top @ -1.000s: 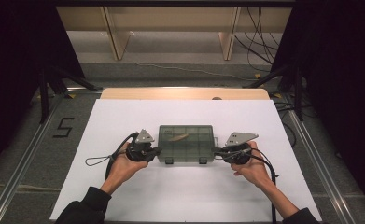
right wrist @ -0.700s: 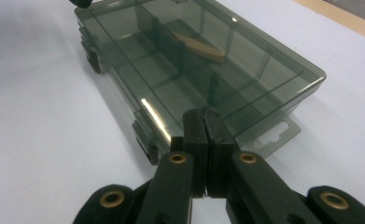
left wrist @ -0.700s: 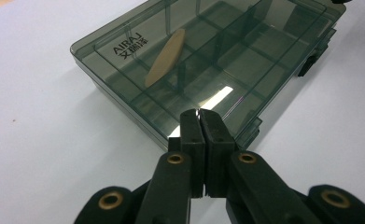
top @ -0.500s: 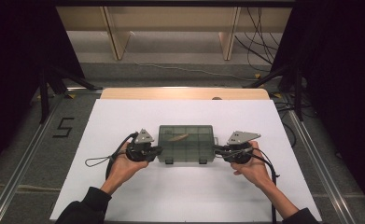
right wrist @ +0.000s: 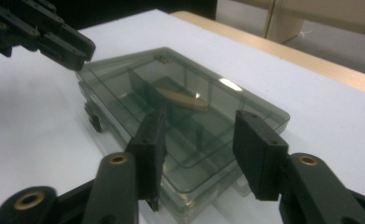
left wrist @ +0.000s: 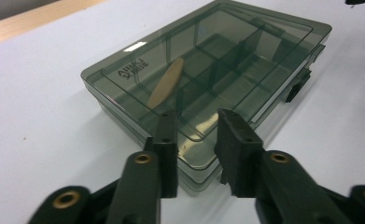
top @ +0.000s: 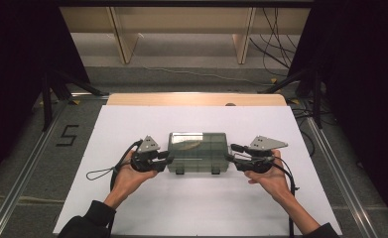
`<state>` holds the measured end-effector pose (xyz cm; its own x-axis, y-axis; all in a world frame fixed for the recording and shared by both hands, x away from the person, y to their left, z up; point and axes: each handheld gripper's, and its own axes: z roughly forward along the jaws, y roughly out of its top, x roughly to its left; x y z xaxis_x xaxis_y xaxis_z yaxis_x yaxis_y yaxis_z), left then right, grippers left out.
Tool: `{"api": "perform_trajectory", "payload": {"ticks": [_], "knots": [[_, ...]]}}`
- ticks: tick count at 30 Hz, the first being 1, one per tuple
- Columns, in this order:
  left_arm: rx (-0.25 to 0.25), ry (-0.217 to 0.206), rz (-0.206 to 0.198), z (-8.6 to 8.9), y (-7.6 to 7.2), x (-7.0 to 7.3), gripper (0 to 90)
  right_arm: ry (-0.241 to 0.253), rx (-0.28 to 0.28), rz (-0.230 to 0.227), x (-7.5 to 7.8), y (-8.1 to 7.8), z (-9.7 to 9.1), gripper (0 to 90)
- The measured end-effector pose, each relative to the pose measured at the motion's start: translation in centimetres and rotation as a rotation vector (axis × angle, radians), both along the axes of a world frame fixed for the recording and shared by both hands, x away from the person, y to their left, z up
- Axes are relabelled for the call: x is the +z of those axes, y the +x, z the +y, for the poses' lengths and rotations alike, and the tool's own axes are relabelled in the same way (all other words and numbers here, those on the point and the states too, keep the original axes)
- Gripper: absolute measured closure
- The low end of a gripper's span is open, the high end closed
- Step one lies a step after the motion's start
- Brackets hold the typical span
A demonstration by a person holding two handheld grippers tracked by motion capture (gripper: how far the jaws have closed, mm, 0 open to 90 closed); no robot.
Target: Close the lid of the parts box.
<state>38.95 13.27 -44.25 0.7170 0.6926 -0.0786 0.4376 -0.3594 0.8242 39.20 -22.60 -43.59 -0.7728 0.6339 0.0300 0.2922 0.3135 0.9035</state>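
A smoky transparent compartment box [top: 197,151] lies closed on the white table top [top: 196,203], its two dark latches toward the person. Inside it rests a tan oval wooden piece [left wrist: 165,87] [right wrist: 182,99]. My left gripper [top: 169,159] [left wrist: 198,120] is at the box's left end; its jaws have just been opening and now stand apart over the box's edge without pressing it. At the right end, my right gripper [top: 229,157] [right wrist: 202,122] has also just been opening, and its jaws straddle the box's end with gaps on both sides. The left gripper [right wrist: 73,51] also appears far off in the right gripper view.
A wooden strip [top: 196,99] borders the table's far side. Metal rails [top: 25,186] run along both sides, with a "5" [top: 67,135] marked at the left. Cables [top: 276,44] and wooden shelf legs [top: 124,42] stand beyond the table.
Both grippers' jaws have spread apart at the box's ends. The hands and the box have stayed where they were.
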Motion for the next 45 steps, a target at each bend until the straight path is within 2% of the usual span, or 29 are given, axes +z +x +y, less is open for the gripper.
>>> {"api": "perform_trajectory", "payload": {"ticks": [1,2,4,5,6,8,9,12,17,19,20,21,24,27,30,31,33,34,35,37,38,39,42,44,45], "knots": [[0.014,-0.008,-0.012,0.0,-0.1,0.0,64.1,0.01,-0.006,0.002,0.2,-0.2,0.0,50.6],[0.011,-0.012,-0.005,0.0,-0.2,0.1,62.2,0.026,-0.017,-0.009,0.3,-0.4,-0.1,48.8],[0.009,-0.025,-0.022,0.1,-0.3,0.2,58.7,0.061,-0.02,-0.015,0.5,-0.6,0.0,45.2],[0.013,-0.024,-0.032,0.1,-0.5,0.3,57.0,0.052,-0.036,-0.015,0.7,-0.8,-0.2,43.9],[0.013,-0.04,-0.034,0.1,-0.6,0.4,55.3,0.072,-0.031,-0.016,0.7,-0.9,-0.1,42.6],[0.002,-0.036,-0.043,0.3,-0.8,0.7,52.8,0.065,-0.04,-0.019,0.9,-1.3,-0.2,41.7],[0.007,-0.054,-0.05,0.2,-1.0,0.7,51.4,0.079,-0.035,-0.021,0.9,-1.5,-0.2,41.0],[0.007,-0.073,-0.066,0.2,-1.5,1.0,47.0,0.098,-0.042,-0.023,1.0,-2.0,-0.1,36.6],[-0.012,-0.095,-0.098,0.4,-2.5,1.4,42.9,0.091,-0.054,-0.041,1.3,-3.0,0.0,34.2],[-0.016,-0.1,-0.108,0.6,-2.8,1.5,41.3,0.088,-0.041,-0.033,1.5,-3.4,0.1,33.4],[-0.014,-0.099,-0.116,0.7,-3.0,1.5,40.7,0.108,-0.045,-0.05,1.4,-3.5,0.2,33.0],[-0.012,-0.103,-0.119,0.7,-3.2,1.6,39.8,0.097,-0.053,-0.053,1.6,-3.7,0.1,32.6],[-0.013,-0.131,-0.133,0.9,-3.7,1.7,36.6,0.113,-0.05,-0.053,1.7,-4.1,0.1,30.8],[-0.006,-0.148,-0.139,0.8,-4.3,1.9,33.4,0.107,-0.055,-0.057,1.9,-4.5,0.0,28.5],[-0.021,-0.149,-0.158,0.8,-4.7,2.0,31.1,0.124,-0.053,-0.053,1.8,-4.9,0.1,24.8],[-0.022,-0.156,-0.161,0.7,-4.8,2.0,30.2,0.111,-0.055,-0.053,1.8,-5.0,0.0,23.7],[-0.027,-0.161,-0.167,0.6,-5.0,2.1,28.4,0.117,-0.056,-0.053,1.7,-5.2,0.1,21.3],[-0.026,-0.179,-0.164,0.5,-5.1,2.1,27.4,0.117,-0.055,-0.047,1.7,-5.3,0.1,20.7],[-0.029,-0.169,-0.17,0.6,-5.3,2.2,26.4,0.131,-0.047,-0.05,1.7,-5.4,0.1,20.1],[-0.043,-0.181,-0.176,0.5,-5.4,2.2,23.6,0.13,-0.059,-0.056,1.7,-5.6,0.1,18.6],[-0.042,-0.181,-0.177,0.5,-5.5,2.2,22.2,0.138,-0.048,-0.056,1.7,-5.7,0.1,18.4],[-0.042,-0.188,-0.179,0.5,-5.6,2.2,21.2,0.123,-0.051,-0.049,1.8,-5.9,0.0,18.0],[-0.035,-0.205,-0.174,0.6,-5.8,2.2,16.3,0.147,-0.05,-0.053,1.8,-6.1,0.1,17.1],[-0.043,-0.21,-0.175,0.6,-5.9,2.2,15.7,0.133,-0.047,-0.048,1.8,-6.2,-0.1,16.7],[-0.046,-0.211,-0.178,0.6,-6.0,2.2,15.6,0.141,-0.042,-0.046,1.8,-6.3,0.0,16.7]]}}
